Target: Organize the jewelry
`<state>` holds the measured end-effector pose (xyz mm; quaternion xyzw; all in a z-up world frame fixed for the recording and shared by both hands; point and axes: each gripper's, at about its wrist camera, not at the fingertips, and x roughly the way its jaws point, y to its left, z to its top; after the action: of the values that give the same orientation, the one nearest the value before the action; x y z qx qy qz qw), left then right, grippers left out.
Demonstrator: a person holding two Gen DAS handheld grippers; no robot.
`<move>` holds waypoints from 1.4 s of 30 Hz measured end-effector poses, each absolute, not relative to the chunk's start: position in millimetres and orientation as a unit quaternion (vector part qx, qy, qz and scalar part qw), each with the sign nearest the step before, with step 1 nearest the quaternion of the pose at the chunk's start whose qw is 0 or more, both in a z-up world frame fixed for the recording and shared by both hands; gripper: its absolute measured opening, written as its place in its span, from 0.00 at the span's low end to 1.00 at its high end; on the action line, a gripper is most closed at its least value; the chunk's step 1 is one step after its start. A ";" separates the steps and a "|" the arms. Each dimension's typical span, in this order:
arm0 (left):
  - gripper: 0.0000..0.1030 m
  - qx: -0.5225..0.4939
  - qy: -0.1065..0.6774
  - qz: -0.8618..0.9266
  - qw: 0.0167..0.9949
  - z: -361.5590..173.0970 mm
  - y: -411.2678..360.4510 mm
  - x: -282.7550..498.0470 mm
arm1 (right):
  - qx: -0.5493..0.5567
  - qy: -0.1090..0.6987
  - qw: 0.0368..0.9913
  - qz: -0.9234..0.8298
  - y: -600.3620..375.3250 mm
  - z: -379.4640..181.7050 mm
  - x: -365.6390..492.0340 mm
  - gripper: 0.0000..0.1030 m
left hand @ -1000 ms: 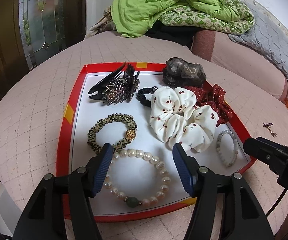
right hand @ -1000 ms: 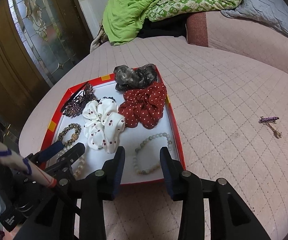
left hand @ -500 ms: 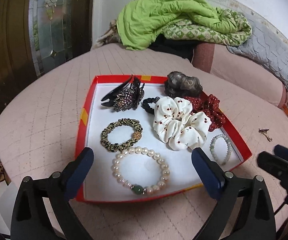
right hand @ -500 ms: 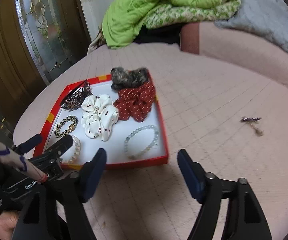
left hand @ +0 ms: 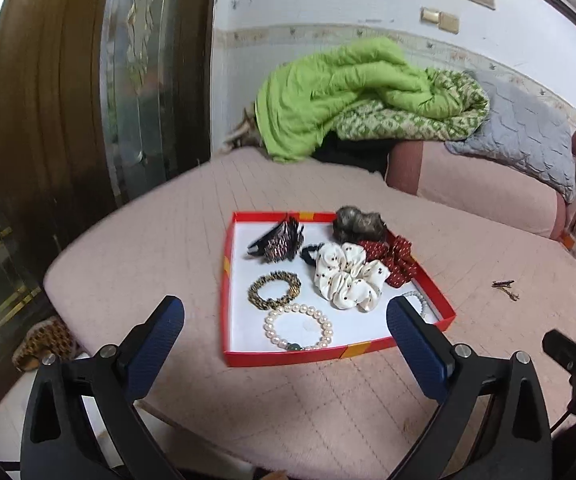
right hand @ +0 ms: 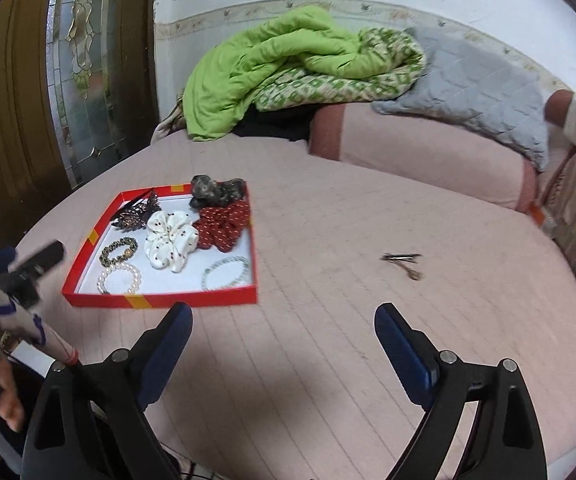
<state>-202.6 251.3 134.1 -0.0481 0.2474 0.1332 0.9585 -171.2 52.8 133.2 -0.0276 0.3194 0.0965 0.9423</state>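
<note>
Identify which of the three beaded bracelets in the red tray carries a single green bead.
The white pearl bracelet, nearest the tray's front rim; the pale green bracelet is one colour throughout, the leopard-print bracelet has a gold bead.

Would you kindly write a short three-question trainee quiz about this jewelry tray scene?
1. True or false: the pearl bracelet lies inside the red tray.
2. Which item lies outside the tray on the pink quilted surface? A) white scrunchie B) small hair pin C) red dotted scrunchie
3. Fill in: the left gripper holds ____ between its fingers.

Key: 1 true; 2 B; 3 nothing.
</note>
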 end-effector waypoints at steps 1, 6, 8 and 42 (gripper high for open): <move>0.99 -0.037 0.239 0.139 0.960 138.3 246.2 -211.0 | -0.030 0.318 0.943 0.096 50.8 133.3 -176.9 0.93; 1.00 0.025 0.226 0.147 0.963 140.2 216.7 -243.3 | -0.034 0.315 0.942 0.109 44.7 131.6 -212.0 0.93; 1.00 0.023 0.228 0.140 0.963 138.5 211.1 -254.1 | -0.031 0.316 0.941 0.119 43.2 130.2 -221.5 0.93; 1.00 -0.050 0.283 0.174 0.942 94.4 236.5 -231.9 | -0.032 0.327 0.937 0.120 45.1 112.7 -220.9 0.95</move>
<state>-231.9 236.5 94.4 -0.0504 0.2829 0.1735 0.9420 -220.9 45.1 112.7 -0.0324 0.3272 0.1195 0.9368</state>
